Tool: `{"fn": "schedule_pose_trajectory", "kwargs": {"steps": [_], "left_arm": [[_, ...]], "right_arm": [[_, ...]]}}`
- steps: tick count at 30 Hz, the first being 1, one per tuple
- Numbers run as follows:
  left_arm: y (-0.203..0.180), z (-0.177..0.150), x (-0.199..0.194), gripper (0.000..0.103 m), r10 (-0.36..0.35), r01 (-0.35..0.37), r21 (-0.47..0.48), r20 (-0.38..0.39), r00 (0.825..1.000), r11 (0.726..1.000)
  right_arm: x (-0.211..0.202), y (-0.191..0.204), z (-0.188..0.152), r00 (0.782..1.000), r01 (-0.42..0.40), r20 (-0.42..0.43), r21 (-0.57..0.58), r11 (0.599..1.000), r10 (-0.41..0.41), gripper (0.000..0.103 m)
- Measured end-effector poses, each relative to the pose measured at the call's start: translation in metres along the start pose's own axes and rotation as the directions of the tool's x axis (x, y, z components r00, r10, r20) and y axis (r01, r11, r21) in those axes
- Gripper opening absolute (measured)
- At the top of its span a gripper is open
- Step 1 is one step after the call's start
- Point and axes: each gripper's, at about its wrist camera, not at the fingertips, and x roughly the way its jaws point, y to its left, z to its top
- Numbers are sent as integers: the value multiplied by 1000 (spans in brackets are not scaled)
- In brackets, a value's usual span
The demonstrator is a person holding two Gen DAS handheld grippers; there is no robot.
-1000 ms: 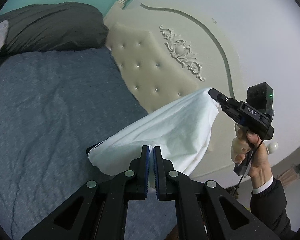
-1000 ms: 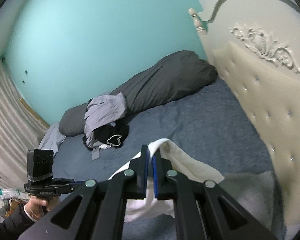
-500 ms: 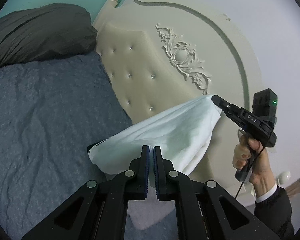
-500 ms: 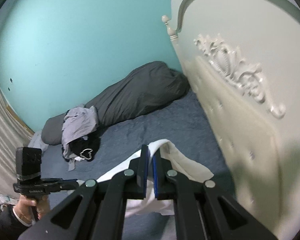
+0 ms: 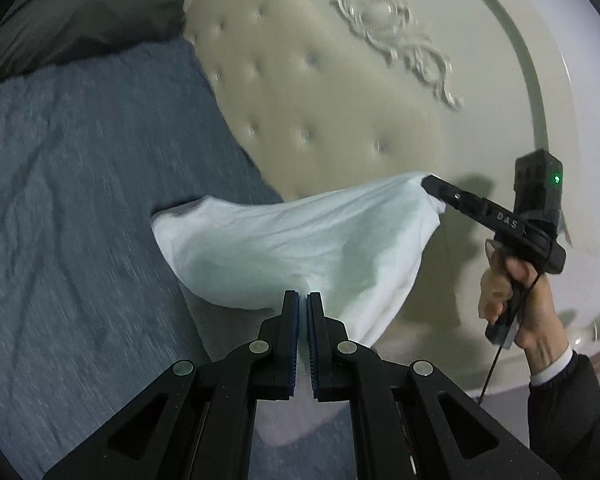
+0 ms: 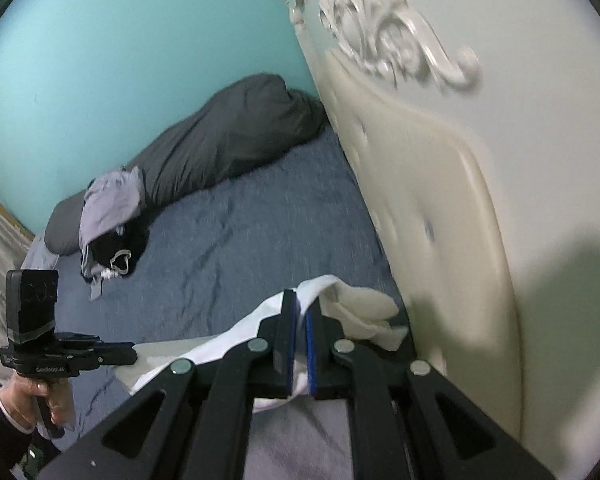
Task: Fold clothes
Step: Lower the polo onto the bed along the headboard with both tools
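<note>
Left gripper (image 5: 303, 298): jaws pinched together on one edge of the white garment (image 5: 300, 248), at 6 o'clock in its own view.
Right gripper (image 6: 301, 300): clamped on another edge of the same cloth — white fabric shows between its blue pads.
White garment: held up between the two tools, sagging in the middle, its lower end touching the bed (image 5: 80, 200); it hangs close to the headboard (image 5: 320, 100).
Right hand (image 5: 512, 296): at 3 o'clock in the left view, wrapped round its tool's handle, dark sleeve with a white cuff.
Left hand (image 6: 32, 396): at 8 o'clock in the right view, gripping its handle.
Bed: blue-grey sheet, creased.
Far side: a dark grey duvet (image 6: 228, 136) rolled along the turquoise wall (image 6: 120, 40) — a heap of grey and black clothes (image 6: 112, 220) lies against it, at 9 o'clock in the right view.
</note>
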Motion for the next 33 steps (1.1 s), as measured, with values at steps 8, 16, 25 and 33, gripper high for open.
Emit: {"fn": "schedule_pose_trajectory", "kwargs": {"steps": [8,16,25,33], "left_arm": [[-5,-56,18,5,-8,7,-22,-50,999,1000],[0,-93,36,5,12,-15,-42,-79,997,999],[0,-123,48,5,31,-35,-35,-105,994,999],[4,-147,65,4,29,-34,-31,-143,989,999]], "right_arm": [[-12,-11,-58,998,6,-58,6,1000,-5,4],[-24,-29,-110,995,25,-100,52,998,-20,4],[-28,-40,-148,992,33,-125,99,995,-21,4],[-23,-47,-184,987,52,-155,129,990,-32,4]]}}
